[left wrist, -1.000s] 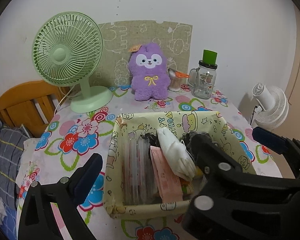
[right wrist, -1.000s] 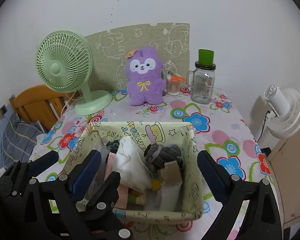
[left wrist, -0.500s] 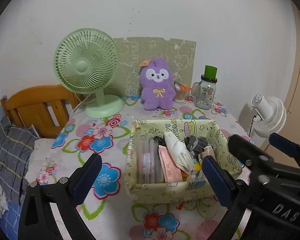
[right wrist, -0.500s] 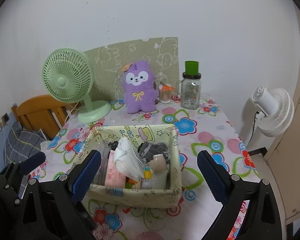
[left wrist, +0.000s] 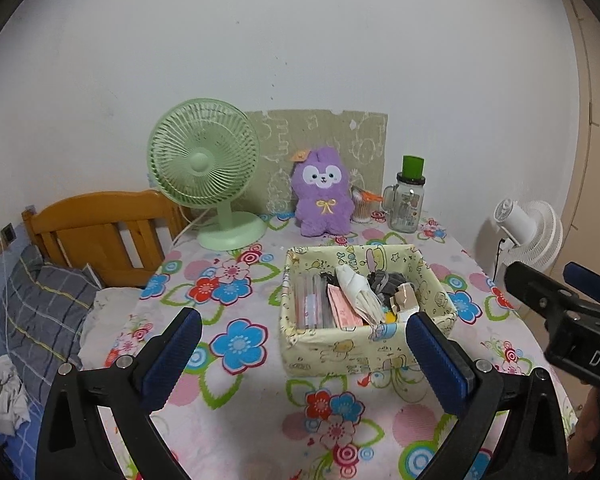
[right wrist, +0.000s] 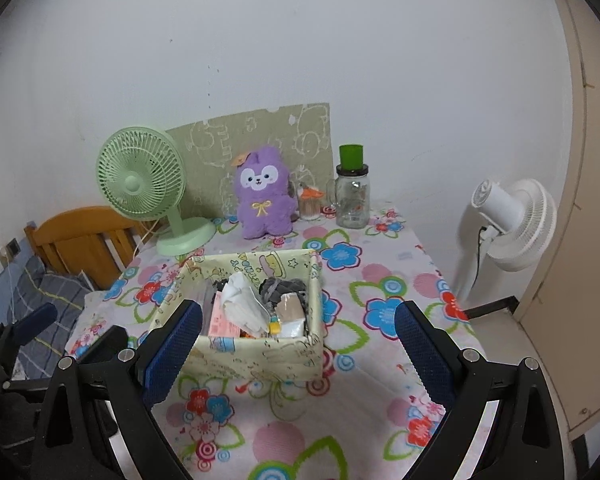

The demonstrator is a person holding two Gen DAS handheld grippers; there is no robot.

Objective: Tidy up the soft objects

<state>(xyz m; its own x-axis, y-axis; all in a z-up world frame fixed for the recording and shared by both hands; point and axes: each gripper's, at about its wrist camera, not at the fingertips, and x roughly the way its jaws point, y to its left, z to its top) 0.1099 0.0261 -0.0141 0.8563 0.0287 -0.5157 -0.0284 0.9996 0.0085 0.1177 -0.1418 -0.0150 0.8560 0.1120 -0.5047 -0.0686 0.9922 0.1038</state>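
Note:
A pale yellow cartoon-print fabric basket (left wrist: 364, 350) (right wrist: 259, 354) stands on the flowered table. In it lie a white cloth bundle (left wrist: 358, 290) (right wrist: 243, 306), a grey knit item (left wrist: 386, 282) (right wrist: 277, 290), pink packets and clear sleeves. A purple plush bunny (left wrist: 322, 196) (right wrist: 263, 196) sits upright at the back against a green card. My left gripper (left wrist: 300, 344) is open and empty, held back above the near table. My right gripper (right wrist: 295, 340) is open and empty, also back from the basket.
A green desk fan (left wrist: 207, 172) (right wrist: 147, 188) stands at the back left. A glass jar with a green lid (left wrist: 408, 200) (right wrist: 352, 192) and a cotton-swab cup (right wrist: 310, 204) stand at the back right. A white floor fan (right wrist: 512, 220) is beside the table; a wooden headboard (left wrist: 99, 228) is left.
Both grippers have drawn back and up from the basket, so it looks smaller and farther. Both stayed open and empty. The basket's contents have not moved.

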